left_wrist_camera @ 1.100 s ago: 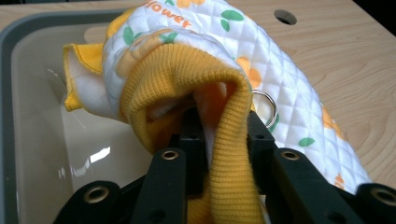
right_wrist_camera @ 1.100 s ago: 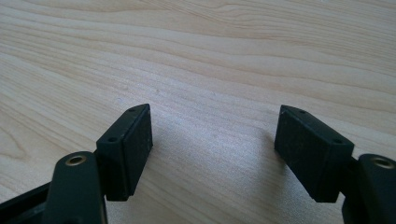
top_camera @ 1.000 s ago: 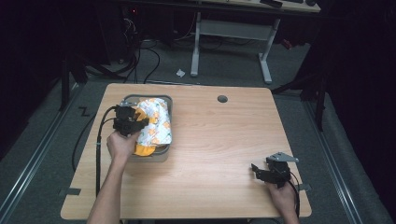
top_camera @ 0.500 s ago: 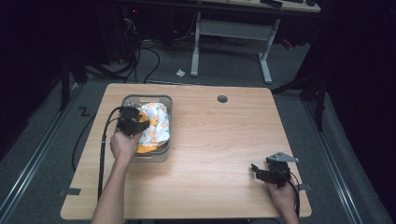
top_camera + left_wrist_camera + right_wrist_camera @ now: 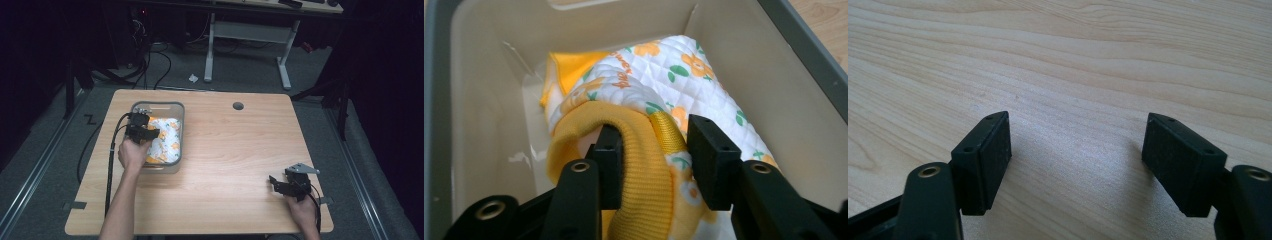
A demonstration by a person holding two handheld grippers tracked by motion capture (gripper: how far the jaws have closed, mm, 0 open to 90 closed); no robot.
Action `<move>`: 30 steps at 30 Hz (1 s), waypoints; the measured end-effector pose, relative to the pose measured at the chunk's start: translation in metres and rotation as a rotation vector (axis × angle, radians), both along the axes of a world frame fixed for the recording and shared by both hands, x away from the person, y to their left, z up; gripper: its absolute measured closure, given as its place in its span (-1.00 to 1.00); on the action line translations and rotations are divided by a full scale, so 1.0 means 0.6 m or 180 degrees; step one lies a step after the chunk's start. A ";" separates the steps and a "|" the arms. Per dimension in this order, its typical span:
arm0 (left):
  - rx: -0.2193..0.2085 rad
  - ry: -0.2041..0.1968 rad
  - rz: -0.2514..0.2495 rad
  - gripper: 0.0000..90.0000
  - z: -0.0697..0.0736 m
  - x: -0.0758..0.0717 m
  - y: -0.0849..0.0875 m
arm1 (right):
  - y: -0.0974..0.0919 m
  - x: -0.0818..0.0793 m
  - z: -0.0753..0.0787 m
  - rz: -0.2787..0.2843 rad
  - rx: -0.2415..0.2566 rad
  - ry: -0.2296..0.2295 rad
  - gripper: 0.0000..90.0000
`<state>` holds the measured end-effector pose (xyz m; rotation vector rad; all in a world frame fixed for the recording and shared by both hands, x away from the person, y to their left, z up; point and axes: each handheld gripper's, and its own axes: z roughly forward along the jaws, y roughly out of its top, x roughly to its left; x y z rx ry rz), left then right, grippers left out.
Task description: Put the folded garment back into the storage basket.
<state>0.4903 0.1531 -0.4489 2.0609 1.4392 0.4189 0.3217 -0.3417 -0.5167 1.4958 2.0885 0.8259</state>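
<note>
A white quilted cloth with orange flowers and a yellow cuff [image 5: 166,139] [image 5: 684,75] lies inside the grey bin [image 5: 178,114] [image 5: 484,80] at the table's left. My left gripper [image 5: 150,134] [image 5: 656,160] reaches down into the bin. Its jaws have just been opening and stand apart on either side of the yellow cuff, which bulges loosely between them. At the table's near right my right gripper [image 5: 274,184] [image 5: 1078,150] rests low over bare wood, open, with nothing between its fingers.
The wooden table [image 5: 235,150] has a round cable hole [image 5: 238,106] near its far edge. A black cable [image 5: 111,165] trails from the left gripper along the forearm. Desk legs and cables stand on the dark floor beyond.
The cloth, earlier draped higher over the bin's near rim, has settled down inside the bin. The left jaws have parted around its cuff. The right gripper has stayed put.
</note>
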 end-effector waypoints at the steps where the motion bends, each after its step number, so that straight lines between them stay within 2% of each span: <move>1: 0.0011 -0.0015 0.0003 0.28 0.001 -0.001 -0.001 | 0.000 0.000 0.000 0.0000 0.0000 0.0000 -0.37; 6: -0.0046 -0.0024 0.0027 0.05 0.007 -0.007 -0.003 | 0.000 0.000 0.000 0.0000 0.0000 0.0000 -0.37; 10: -0.0105 -0.0154 0.0028 -0.08 0.020 -0.017 -0.005 | 0.000 0.000 0.000 0.0000 0.0000 0.0000 -0.38; 19: -0.0272 -0.0446 -0.0095 -0.15 0.057 -0.052 -0.015 | 0.000 0.000 0.000 0.0001 0.0001 0.0000 -0.38; 24: -0.0346 -0.0509 -0.0197 -0.18 0.067 -0.066 -0.025 | 0.000 0.000 0.000 0.0003 0.0000 0.0000 -0.38; 30: -0.0435 -0.0579 -0.0249 -0.19 0.076 -0.077 -0.034 | 0.000 0.000 0.000 -0.0001 0.0003 0.0003 -0.38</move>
